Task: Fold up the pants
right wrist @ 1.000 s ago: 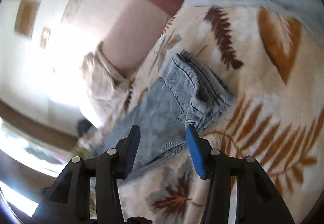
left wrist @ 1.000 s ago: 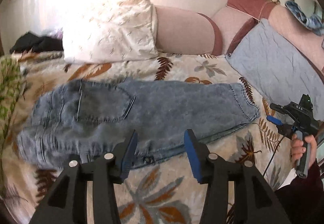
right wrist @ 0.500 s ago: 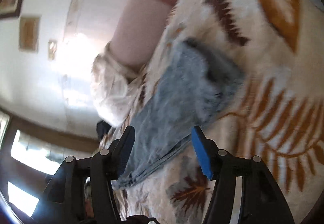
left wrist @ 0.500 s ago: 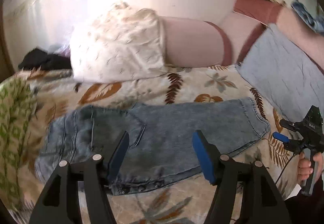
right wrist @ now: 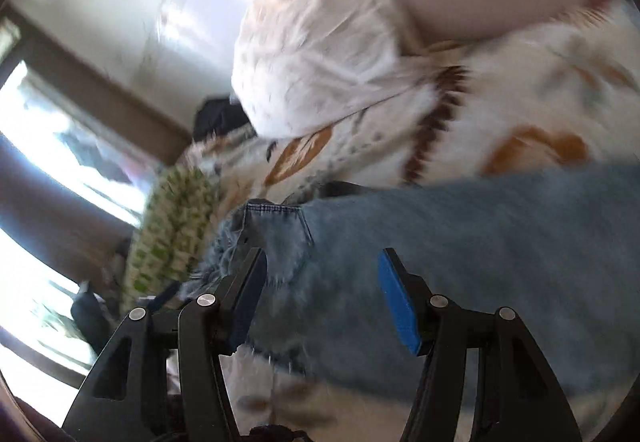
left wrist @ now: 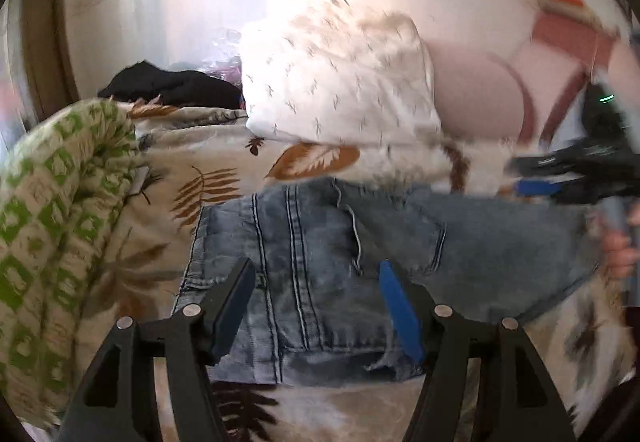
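Light blue jeans point(left wrist: 340, 242) lie flat on a leaf-print bedspread point(left wrist: 208, 170), waistband and back pocket toward the left. My left gripper point(left wrist: 316, 306) is open and empty, its jaws hovering over the waistband end. My right gripper point(right wrist: 320, 298) is open and empty above the jeans point(right wrist: 460, 234); it also shows blurred at the right edge of the left wrist view point(left wrist: 568, 178), over the jeans' far side.
A white patterned pillow point(left wrist: 340, 82) and a pink bolster point(left wrist: 476, 98) lean on the wall behind the jeans. A green-and-cream blanket point(left wrist: 56, 226) is bunched at the left. Dark clothes point(left wrist: 172, 86) lie at the back left. A window point(right wrist: 48, 146) is at the left.
Both grippers have swung left along the jeans toward the waistband end. The right gripper has moved from the leg hems to over the jeans' middle. Both stay open.
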`<action>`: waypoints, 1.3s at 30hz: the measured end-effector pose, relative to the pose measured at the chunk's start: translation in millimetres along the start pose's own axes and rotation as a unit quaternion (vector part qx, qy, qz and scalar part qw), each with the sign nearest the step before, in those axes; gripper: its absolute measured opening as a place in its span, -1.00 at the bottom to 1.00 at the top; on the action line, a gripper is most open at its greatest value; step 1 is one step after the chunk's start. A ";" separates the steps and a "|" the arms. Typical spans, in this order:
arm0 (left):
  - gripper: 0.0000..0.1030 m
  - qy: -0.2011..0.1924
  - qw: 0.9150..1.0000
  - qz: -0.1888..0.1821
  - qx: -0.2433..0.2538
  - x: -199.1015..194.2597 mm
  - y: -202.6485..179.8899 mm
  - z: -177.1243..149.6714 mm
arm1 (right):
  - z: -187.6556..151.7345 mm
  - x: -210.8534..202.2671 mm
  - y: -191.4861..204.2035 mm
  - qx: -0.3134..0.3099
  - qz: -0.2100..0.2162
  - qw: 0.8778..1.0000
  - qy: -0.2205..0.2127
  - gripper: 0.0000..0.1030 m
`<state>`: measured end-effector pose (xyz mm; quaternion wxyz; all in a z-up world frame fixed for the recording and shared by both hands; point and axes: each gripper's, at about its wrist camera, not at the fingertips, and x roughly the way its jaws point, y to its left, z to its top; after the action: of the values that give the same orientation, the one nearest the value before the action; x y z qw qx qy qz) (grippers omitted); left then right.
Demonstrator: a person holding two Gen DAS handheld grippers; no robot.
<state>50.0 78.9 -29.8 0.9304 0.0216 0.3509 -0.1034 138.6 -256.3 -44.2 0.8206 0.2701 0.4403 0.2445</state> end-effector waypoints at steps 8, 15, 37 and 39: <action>0.27 0.036 0.999 0.016 0.034 36.9 2.3 -17.8 | 55.0 111.8 21.9 -0.031 -0.057 0.995 0.078 -0.03; 0.17 0.046 0.999 -0.003 0.028 40.1 7.2 -24.0 | 59.8 145.5 10.8 -0.032 -0.099 0.987 0.122 -0.35; 0.03 0.112 0.992 0.015 0.052 64.7 9.7 -44.7 | 54.9 185.0 -2.5 -0.014 -0.178 0.978 0.109 -0.87; 0.03 0.113 0.992 0.016 0.051 63.5 10.3 -44.6 | 53.8 183.8 -3.3 -0.017 -0.181 0.979 0.098 -0.89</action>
<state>69.8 82.8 -105.5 0.8842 0.0861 0.4474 -0.1036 275.7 -153.4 -129.9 0.8086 0.1472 0.5557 0.1248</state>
